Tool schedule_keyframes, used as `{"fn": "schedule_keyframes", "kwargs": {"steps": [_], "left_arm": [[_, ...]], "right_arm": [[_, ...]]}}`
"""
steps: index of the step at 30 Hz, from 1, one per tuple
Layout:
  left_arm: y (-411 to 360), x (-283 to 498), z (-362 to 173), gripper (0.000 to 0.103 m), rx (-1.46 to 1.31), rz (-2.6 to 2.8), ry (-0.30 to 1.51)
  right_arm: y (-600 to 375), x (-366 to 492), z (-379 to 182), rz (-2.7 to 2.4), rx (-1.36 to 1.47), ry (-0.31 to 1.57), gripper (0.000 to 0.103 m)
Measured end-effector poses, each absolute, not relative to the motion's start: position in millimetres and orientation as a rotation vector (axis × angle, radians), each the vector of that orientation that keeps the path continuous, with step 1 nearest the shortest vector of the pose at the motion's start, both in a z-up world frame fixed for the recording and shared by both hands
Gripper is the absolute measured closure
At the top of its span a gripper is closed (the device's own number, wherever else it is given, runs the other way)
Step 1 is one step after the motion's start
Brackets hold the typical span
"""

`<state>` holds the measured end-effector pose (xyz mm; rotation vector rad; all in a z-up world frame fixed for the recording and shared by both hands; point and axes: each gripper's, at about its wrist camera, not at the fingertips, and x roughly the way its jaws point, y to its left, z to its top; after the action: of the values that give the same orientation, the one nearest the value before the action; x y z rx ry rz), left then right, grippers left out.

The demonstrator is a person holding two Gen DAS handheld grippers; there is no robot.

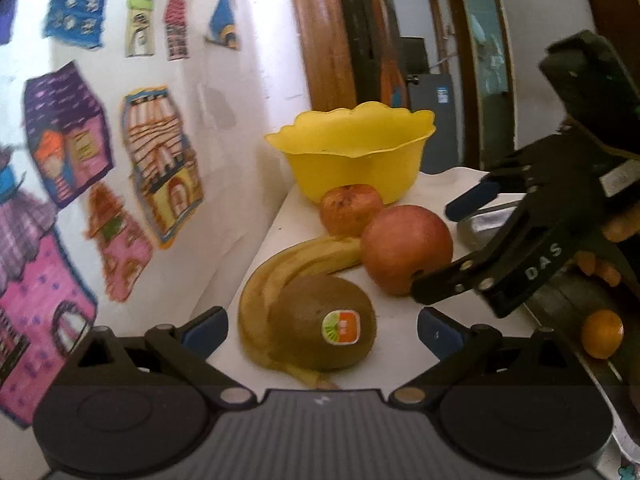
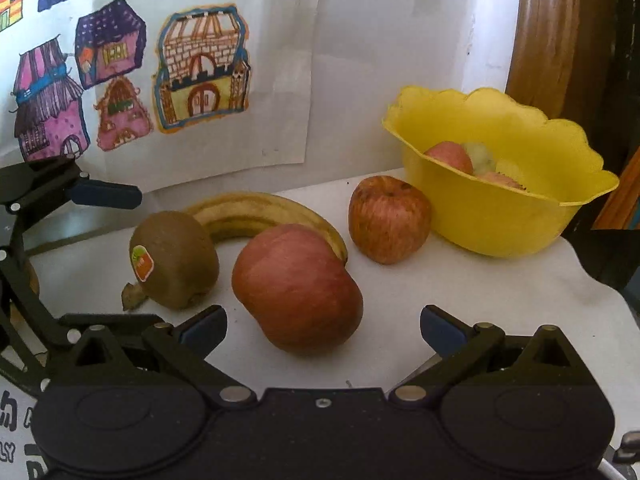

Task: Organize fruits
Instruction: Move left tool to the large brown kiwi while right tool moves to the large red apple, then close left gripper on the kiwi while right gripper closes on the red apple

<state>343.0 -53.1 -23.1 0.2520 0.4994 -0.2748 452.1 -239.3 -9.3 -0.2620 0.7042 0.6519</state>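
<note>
Here my left gripper (image 1: 322,332) stands wide, holding nothing; the kiwi (image 1: 323,322) with its sticker sits at the lower centre of the left wrist frame, between the two blue fingertips, with gaps on both sides. The banana (image 1: 280,276) curls around the kiwi's left and rear, touching it. My right gripper (image 2: 323,330) is also spread wide and empty, and the large red apple (image 2: 297,288) lies at the centre of the right wrist frame, just ahead of its tips. A smaller streaked apple (image 2: 388,218) stands further up and right, beside the yellow bowl (image 2: 520,224), which holds some fruit. All rest on the white table (image 2: 480,300). A small orange (image 1: 602,334) shows at the lower right edge of the left wrist view.
</note>
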Motion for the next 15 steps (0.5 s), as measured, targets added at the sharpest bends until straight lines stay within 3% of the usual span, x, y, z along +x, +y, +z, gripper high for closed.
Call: {"fn": "schedule_keyframes", "kwargs": {"steps": [8,15], "left_arm": [[-56.5,352.1,-25.7,0.008,0.274,-0.296,0.539],[-61.4,360.3,-29.3,0.021,0.301,-0.279,0.582]], "right_arm": [[-237.2,464.0,-19.3,0.683,-0.243,0.744,0.001],[-230.9,471.0,-24.9,0.706,-0.236,0.76,0.009]]}}
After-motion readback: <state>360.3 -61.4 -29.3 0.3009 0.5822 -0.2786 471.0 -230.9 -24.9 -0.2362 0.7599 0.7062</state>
